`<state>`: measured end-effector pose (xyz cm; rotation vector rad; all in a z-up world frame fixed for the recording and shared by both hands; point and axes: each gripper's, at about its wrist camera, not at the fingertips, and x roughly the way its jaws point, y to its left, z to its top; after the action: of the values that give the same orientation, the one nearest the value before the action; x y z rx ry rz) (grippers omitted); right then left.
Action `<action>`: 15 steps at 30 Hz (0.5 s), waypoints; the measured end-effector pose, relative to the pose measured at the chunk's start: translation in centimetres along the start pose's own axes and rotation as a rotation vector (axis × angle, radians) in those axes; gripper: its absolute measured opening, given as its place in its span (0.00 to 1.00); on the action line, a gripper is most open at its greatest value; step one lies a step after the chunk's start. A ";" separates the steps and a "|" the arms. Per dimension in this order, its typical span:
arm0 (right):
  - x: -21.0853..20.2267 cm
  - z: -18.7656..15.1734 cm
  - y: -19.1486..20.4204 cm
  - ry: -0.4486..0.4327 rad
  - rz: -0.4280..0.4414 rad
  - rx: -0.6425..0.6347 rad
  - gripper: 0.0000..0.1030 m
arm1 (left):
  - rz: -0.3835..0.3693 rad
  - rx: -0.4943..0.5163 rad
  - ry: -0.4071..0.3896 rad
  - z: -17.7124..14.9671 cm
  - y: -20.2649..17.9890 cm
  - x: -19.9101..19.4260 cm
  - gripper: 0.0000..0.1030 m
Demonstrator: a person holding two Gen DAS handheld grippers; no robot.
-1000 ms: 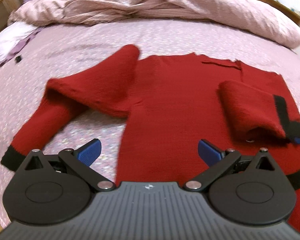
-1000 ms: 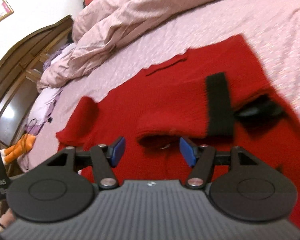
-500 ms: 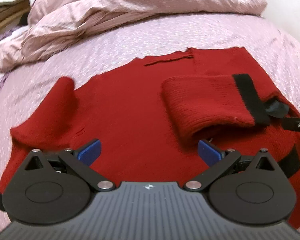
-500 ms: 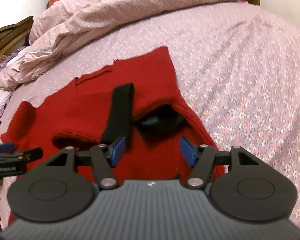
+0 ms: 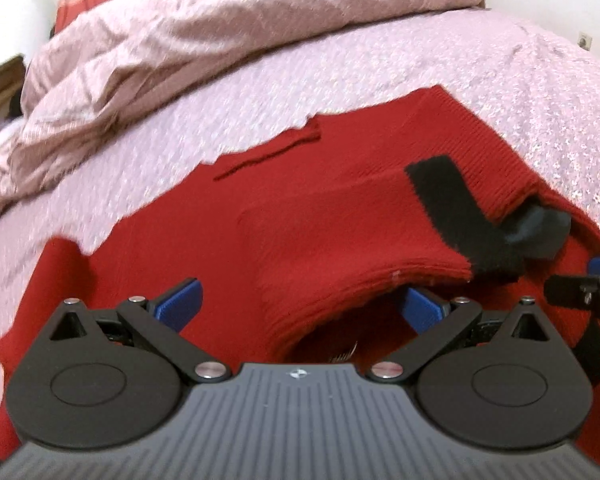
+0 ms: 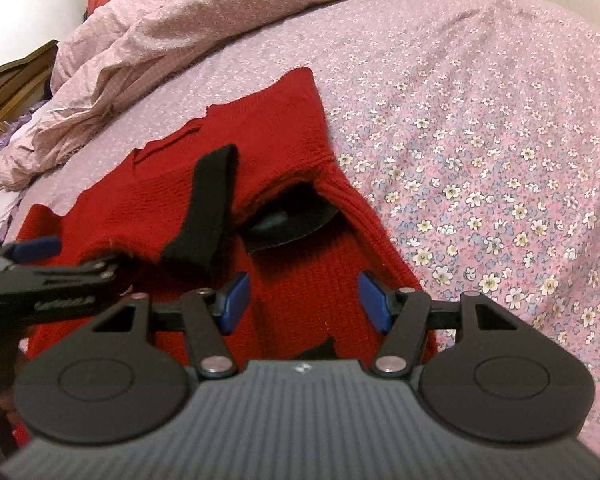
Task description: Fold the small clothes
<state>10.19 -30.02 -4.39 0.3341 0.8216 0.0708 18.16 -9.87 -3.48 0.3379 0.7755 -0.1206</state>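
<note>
Red sweater point(image 5: 228, 248) lies spread on a floral-sheeted bed point(image 6: 480, 128), one black-cuffed sleeve point(image 5: 352, 236) folded across its body, a rumpled duvet point(image 5: 188, 48) at the far side. Left claw point(image 5: 300, 304) and right claw point(image 6: 302, 302) hover released above the knit, near edge, grasping nothing.

Sweater: red sweater point(image 5: 204, 240) is lying spread flat on the floral bedsheet point(image 5: 440, 52).
Sleeve: folded sleeve point(image 5: 340, 248) is resting across the body, its black cuff point(image 5: 456, 216) pointing right.
Left gripper: left gripper point(image 5: 298, 304) is hovering over the sweater, jaws standing wide apart, nothing pinched (the right blue pad is sitting under the sleeve's lifted edge).
Right gripper: right gripper point(image 5: 588, 288) is showing partly at the right edge.
Background: crumpled duvet point(image 5: 204, 36) is lying behind.
</note>
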 end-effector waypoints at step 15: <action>0.5 -0.2 -0.2 -0.014 0.011 -0.015 0.62 | -0.079 0.012 -0.095 1.1 -1.0 0.4 0.59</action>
<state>10.33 -30.06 -4.90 0.3246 0.8053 0.0853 18.92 -11.15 -3.32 0.3108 0.6946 -0.2142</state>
